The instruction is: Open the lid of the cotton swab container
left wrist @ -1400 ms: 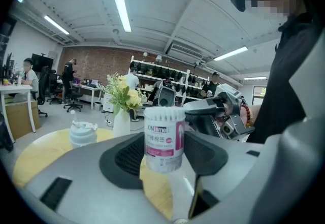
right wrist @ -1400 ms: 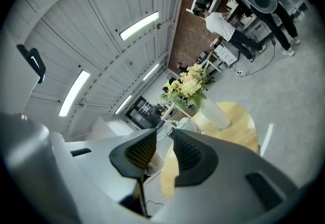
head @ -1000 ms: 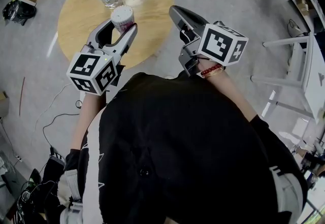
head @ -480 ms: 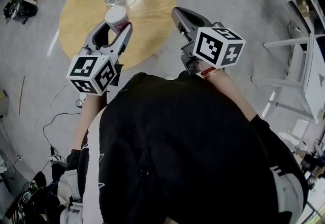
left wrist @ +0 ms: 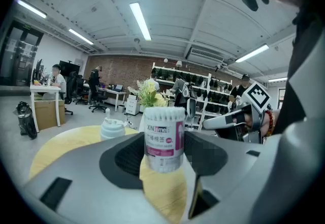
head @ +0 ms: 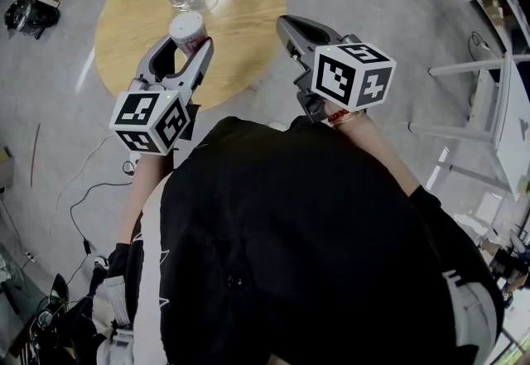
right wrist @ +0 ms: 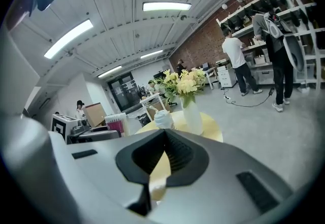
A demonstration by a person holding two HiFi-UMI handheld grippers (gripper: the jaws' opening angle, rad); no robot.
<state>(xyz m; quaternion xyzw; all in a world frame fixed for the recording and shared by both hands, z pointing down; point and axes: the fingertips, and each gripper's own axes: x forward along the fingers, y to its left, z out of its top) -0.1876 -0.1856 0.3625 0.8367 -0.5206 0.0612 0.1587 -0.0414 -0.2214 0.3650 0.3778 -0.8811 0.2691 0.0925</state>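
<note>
Right tool [head: 286,22] rolled slightly; cotton swab container [left wrist: 164,139] upright in left tool [head: 189,40].

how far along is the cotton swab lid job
Done: the left gripper is clamped on the cotton swab container, holding it upright over the round table. In hand: the right gripper, jaws together and empty, hovers beside it, apart from the container. To do: the lid looks closed still, so gripping and lifting it off remains.

Grey floor [head: 50,107] under a round wooden table [head: 124,32] — brick wall [left wrist: 122,70], strip lights [left wrist: 141,21] overhead.
</note>
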